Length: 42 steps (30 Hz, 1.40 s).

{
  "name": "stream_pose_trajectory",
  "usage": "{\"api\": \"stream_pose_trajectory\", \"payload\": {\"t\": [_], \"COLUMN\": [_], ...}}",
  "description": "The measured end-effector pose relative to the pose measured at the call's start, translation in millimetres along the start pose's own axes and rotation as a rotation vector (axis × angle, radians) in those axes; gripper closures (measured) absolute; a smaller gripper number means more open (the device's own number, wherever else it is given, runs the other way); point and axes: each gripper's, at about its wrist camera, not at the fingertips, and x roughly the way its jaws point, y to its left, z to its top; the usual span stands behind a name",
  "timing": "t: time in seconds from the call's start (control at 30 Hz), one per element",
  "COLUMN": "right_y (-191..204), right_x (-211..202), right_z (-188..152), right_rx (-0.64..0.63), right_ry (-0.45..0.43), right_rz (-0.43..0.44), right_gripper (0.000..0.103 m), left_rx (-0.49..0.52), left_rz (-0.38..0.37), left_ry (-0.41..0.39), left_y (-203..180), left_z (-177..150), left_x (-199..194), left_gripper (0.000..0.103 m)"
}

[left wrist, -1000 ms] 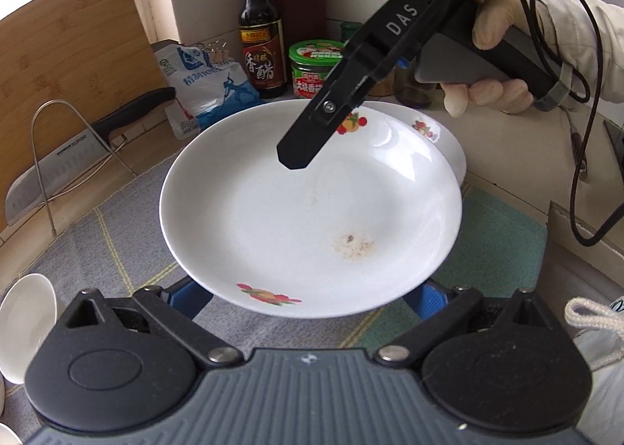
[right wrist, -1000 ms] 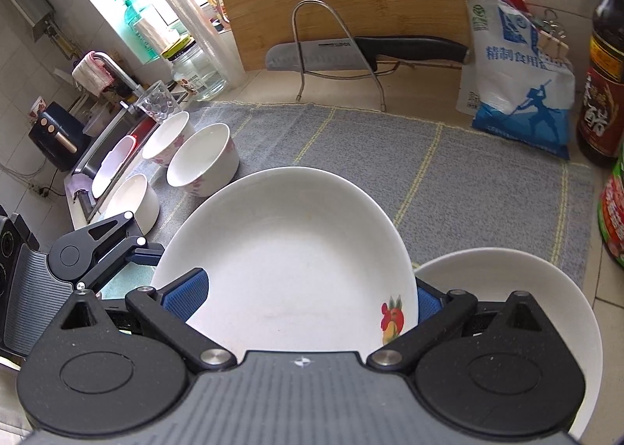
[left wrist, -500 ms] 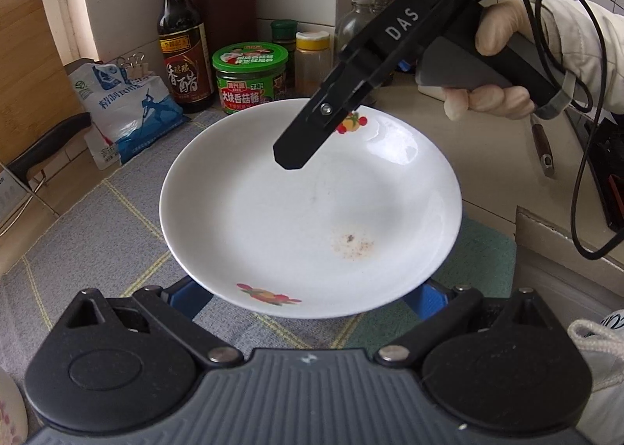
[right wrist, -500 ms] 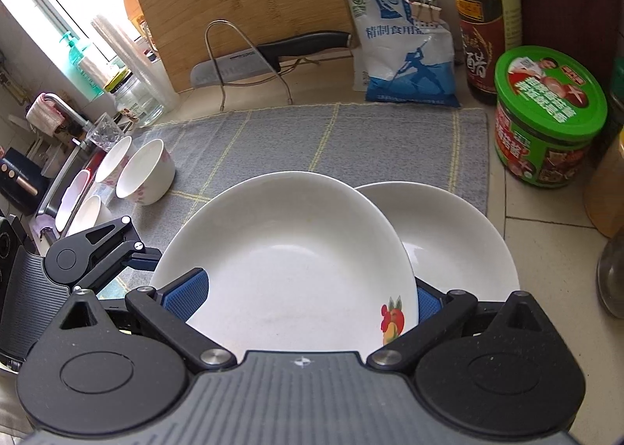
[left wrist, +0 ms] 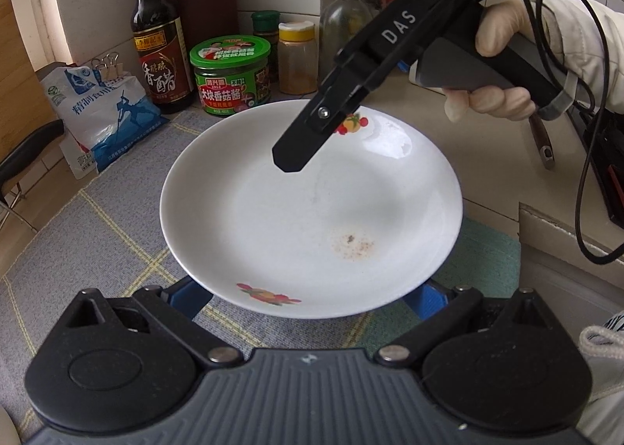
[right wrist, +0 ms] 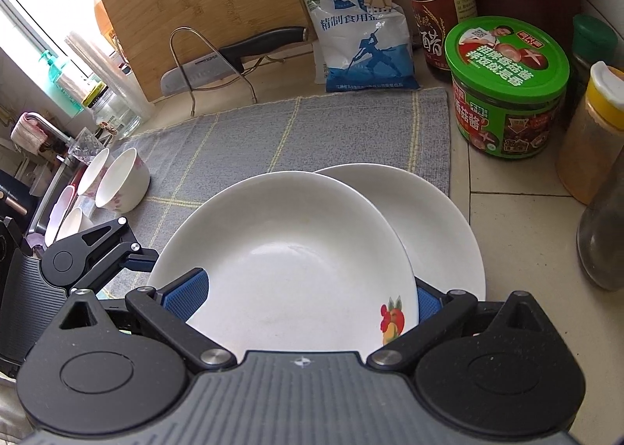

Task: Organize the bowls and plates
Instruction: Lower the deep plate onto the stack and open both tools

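A white plate with fruit prints (left wrist: 312, 211) is held between both grippers above the grey mat. My left gripper (left wrist: 308, 296) is shut on its near rim. My right gripper (right wrist: 300, 300) is shut on the opposite rim; its black body (left wrist: 351, 101) reaches in from the upper right of the left wrist view. In the right wrist view the held plate (right wrist: 288, 261) overlaps a second white plate (right wrist: 440, 234) lying beneath it at the mat's corner. Several white bowls (right wrist: 121, 179) stand at the mat's far left.
A green-lidded jar (right wrist: 507, 86), vinegar bottle (left wrist: 160, 35), salt bag (right wrist: 362, 39) and spice bottles (left wrist: 296, 55) stand along the wall. A knife on a wire rack (right wrist: 230, 55) and a wooden cutting board (right wrist: 202, 4) are behind the mat (right wrist: 273, 133).
Both grippers have carried the plate to the right, towards the jars and the second plate. The bowls and knife rack have drifted left in view. Both grips are unchanged.
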Motion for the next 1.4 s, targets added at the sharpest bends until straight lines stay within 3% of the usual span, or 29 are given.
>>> {"api": "stream_pose_trajectory", "payload": {"t": [0.63,1.4], "right_y": [-16,-17], "right_x": [0,-21], "right_z": [-3,-10], "right_rx": [0.02,0.054], "right_ry": [0.009,-0.041], "right_rz": [-0.014,-0.083], "right_gripper": [0.0,0.0], "left_rx": [0.021,0.029], "left_rz": [-0.008,-0.01], "left_ry": [0.038,0.033], "left_y": [5,12], "left_z": [10,13], "left_x": [19,26], "left_gripper": [0.002,0.001]}}
